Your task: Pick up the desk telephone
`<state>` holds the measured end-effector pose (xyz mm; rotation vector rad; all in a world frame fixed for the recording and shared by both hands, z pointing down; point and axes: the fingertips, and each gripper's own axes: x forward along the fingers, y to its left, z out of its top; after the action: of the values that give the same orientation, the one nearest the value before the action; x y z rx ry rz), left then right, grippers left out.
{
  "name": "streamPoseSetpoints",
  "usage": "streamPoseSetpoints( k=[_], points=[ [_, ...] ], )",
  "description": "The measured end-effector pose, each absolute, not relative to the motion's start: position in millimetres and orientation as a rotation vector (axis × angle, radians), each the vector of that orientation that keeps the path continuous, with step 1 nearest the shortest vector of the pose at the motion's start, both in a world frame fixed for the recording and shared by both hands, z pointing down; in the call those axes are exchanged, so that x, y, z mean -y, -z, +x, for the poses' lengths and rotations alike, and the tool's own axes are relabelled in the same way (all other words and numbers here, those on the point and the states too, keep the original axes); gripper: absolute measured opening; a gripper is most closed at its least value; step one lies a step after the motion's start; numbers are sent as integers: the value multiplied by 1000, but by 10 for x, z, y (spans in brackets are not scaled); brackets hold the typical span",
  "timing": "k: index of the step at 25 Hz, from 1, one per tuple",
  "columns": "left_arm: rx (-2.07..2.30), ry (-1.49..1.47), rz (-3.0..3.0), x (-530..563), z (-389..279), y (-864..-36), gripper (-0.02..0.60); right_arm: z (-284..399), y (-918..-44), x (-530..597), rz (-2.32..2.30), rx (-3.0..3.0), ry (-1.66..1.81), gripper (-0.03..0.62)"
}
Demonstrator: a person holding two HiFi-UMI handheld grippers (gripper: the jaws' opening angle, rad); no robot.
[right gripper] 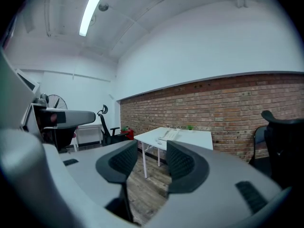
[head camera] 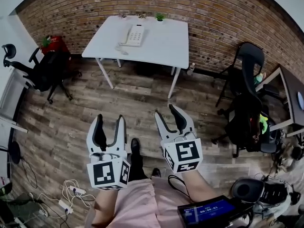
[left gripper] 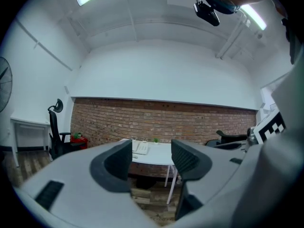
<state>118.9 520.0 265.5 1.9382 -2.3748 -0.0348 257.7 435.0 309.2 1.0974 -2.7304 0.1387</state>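
the left tongs (head camera: pixel 110 122) are released, jaws apart with only air between them. the right tongs (head camera: pixel 168 117) are released too, with nothing between their jaws. both are held low in front of the person, side by side and not touching, above the wood floor (head camera: pixel 137 103), and they point toward the counter (head camera: pixel 164 44). the phone (head camera: pixel 134 34) lies flat on the counter's back left part, well apart from both tongs. a small plant (head camera: pixel 160 17) stands at the counter's back edge, by the brick wall (head camera: pixel 213 11). a black chair (head camera: pixel 45 72) stands left of the counter, with a red thing (head camera: pixel 54 44) behind it. another chair (head camera: pixel 249 103) is off to the right. cables (head camera: pixel 71 191) lie on the floor at lower left, and a screen (head camera: pixel 206 210) shows at the bottom right.
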Motion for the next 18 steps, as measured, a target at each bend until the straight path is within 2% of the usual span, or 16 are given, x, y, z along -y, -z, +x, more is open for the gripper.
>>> streamPoseSetpoints(
  k=[10, 18],
  points=[
    [2316, 45, 1924, -4199, 184, -2861, 252, 1662, -3342, -3480, 1073, 2661, -160, 197],
    [2283, 69, 1985, -3439, -234, -2751, 252, 1245, -3197, -2764, 1124, 2647, -131, 193]
  ],
)
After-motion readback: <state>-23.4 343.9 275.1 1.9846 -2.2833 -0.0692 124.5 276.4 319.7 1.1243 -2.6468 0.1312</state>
